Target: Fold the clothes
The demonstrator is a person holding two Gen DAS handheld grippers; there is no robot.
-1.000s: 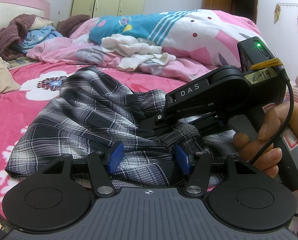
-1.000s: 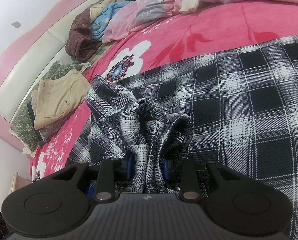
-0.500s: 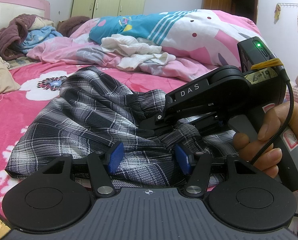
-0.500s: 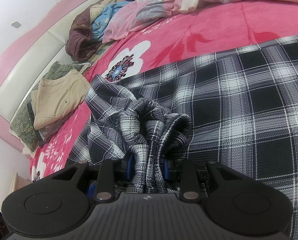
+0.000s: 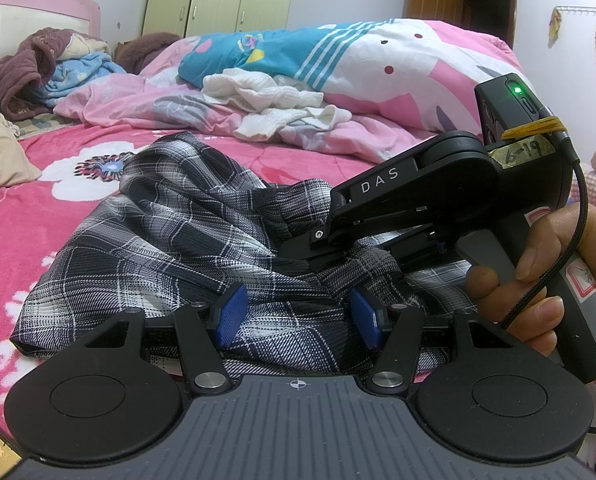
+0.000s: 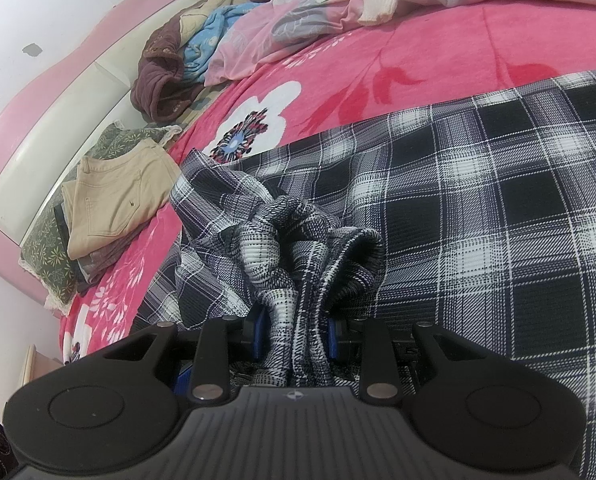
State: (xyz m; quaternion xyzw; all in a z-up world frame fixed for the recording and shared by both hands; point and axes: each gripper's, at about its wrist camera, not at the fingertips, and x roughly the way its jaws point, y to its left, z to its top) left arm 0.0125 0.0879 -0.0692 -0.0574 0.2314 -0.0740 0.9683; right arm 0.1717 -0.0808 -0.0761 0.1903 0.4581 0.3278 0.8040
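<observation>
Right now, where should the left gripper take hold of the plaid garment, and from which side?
Probably the flat hem of the plaid garment lying between the left gripper pads, approached from the near edge; the right gripper already pinches the bunched folds beside it.

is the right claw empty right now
No, the right claw is shut on a bunched fold of the plaid shirt, which fills the gap between its blue pads.

Both views are evenly and brightly lit by soft indoor light; only faint shadows are cast. Strong fisheye bending is seen toward the edges, with dark corners at 11 and 1 o'clock. Focus is sharp throughout.
</observation>
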